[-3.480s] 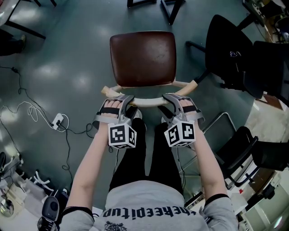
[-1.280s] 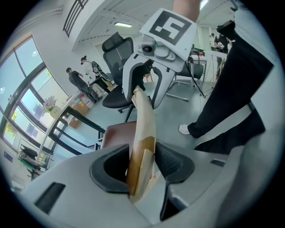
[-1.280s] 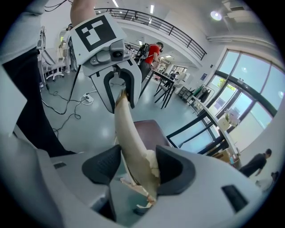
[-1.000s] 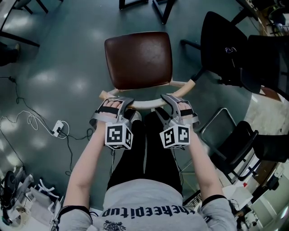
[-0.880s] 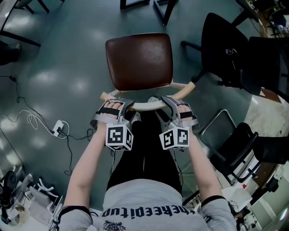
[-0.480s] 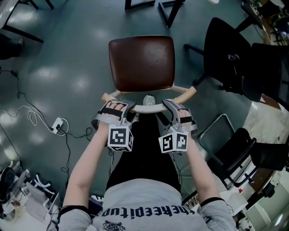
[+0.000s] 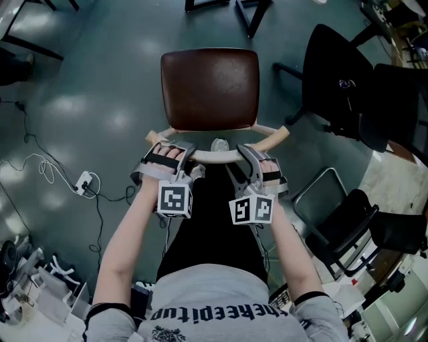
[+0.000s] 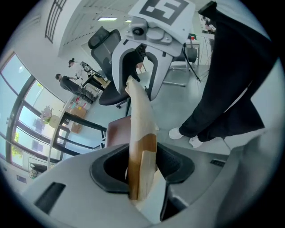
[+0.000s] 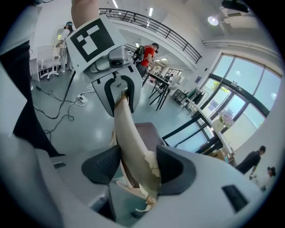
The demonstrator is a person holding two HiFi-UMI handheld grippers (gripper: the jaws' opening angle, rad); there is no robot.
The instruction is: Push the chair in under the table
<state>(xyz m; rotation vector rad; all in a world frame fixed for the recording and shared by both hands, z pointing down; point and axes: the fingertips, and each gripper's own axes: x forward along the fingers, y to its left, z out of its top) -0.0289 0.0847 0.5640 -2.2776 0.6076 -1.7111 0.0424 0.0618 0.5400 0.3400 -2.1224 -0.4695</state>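
— Where is the chair [image 7: 209,87]?
— It stands on the grey-green floor [image 7: 100,80], straight ahead of the person. Its brown seat faces up, wholly in view. The pale wooden rail [image 7: 217,157] of its back curves along the near edge of the seat.

— And the grippers?
— Both are on that rail. The left gripper [image 7: 179,152] is closed over the rail's left part; its own view shows the wood upright between the black pads, gripped from both sides. The right gripper [image 7: 249,152] is clamped on the right part the same way, where the wood is chipped and ragged at the pads.

— What lies close by?
— The person's legs [image 7: 214,220], in black trousers, stand just near of the rail, between the two arms. The toe of a white shoe [image 7: 219,145] shows just beyond the rail.

— Further out?
— On the right stand black office chairs [image 7: 341,80], well apart from the seat. On the left a white cable [image 7: 40,167] loops over the floor to a socket block [image 7: 83,180]. At the far edge dark frame legs [image 7: 251,13] show; I cannot tell what they carry.
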